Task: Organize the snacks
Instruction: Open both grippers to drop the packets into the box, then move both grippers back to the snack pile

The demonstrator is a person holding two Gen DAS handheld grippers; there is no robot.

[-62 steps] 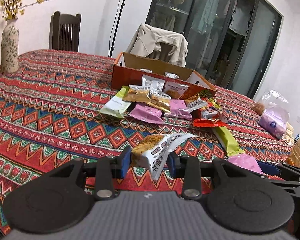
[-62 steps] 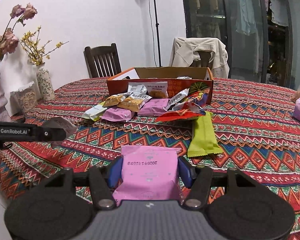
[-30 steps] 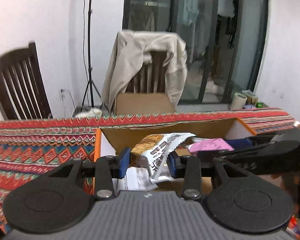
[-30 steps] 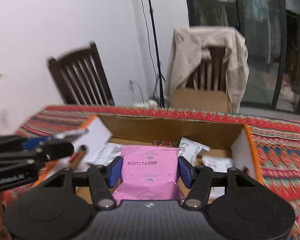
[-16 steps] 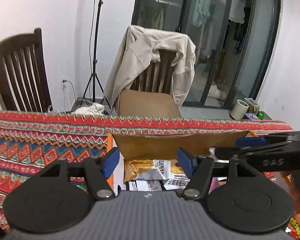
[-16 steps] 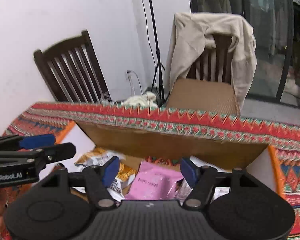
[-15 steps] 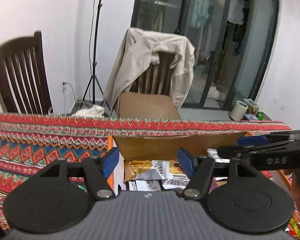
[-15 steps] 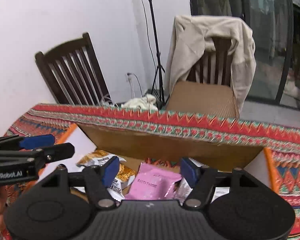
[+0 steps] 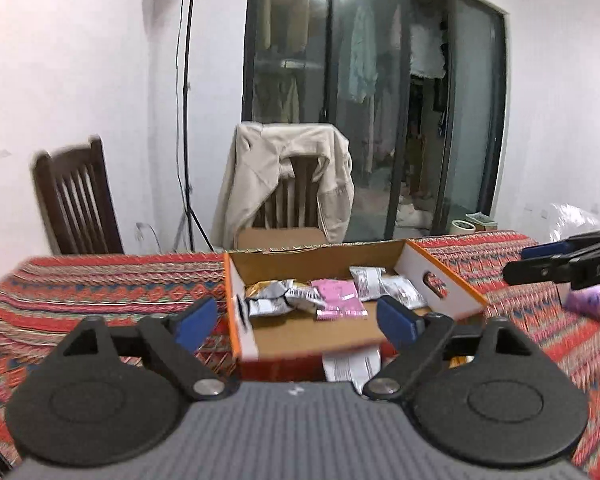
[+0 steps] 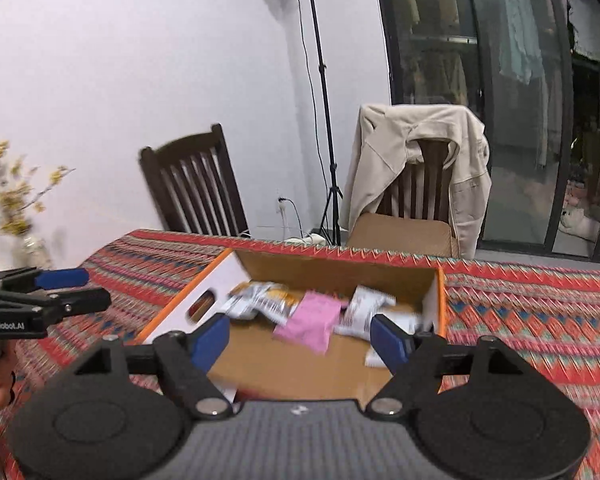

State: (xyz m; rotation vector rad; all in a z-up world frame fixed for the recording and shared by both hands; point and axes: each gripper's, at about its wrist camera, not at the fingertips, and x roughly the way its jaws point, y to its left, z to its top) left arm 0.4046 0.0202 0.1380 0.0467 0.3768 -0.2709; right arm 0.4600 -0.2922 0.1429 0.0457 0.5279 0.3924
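An open cardboard box (image 9: 444, 280) with orange edges stands on the patterned tablecloth. In it lie a gold-and-white packet (image 9: 272, 298), a pink packet (image 9: 338, 300) and white packets (image 9: 380, 284). My left gripper (image 9: 296, 322) hovers before the box, its jaws opening with nothing between them. In the right wrist view the box (image 10: 204, 292) holds the pink packet (image 10: 312, 320) and the gold-and-white packet (image 10: 260, 300). My right gripper (image 10: 302, 340) is also opening and empty. Each gripper shows in the other's view, the right gripper (image 9: 528, 260) and the left gripper (image 10: 88, 288).
A white packet (image 9: 352, 362) lies in front of the box. Behind the table stand a dark wooden chair (image 10: 196, 188), a chair draped with a beige jacket (image 10: 420, 160) and a light stand (image 10: 320, 100). A vase of yellow flowers (image 10: 16, 208) is at left, a plastic bag (image 9: 572, 220) at right.
Both grippers carried packets over the box, opened and dropped them in. Both have since drawn back and up, so the box looks smaller and farther; their jaws stand wider.
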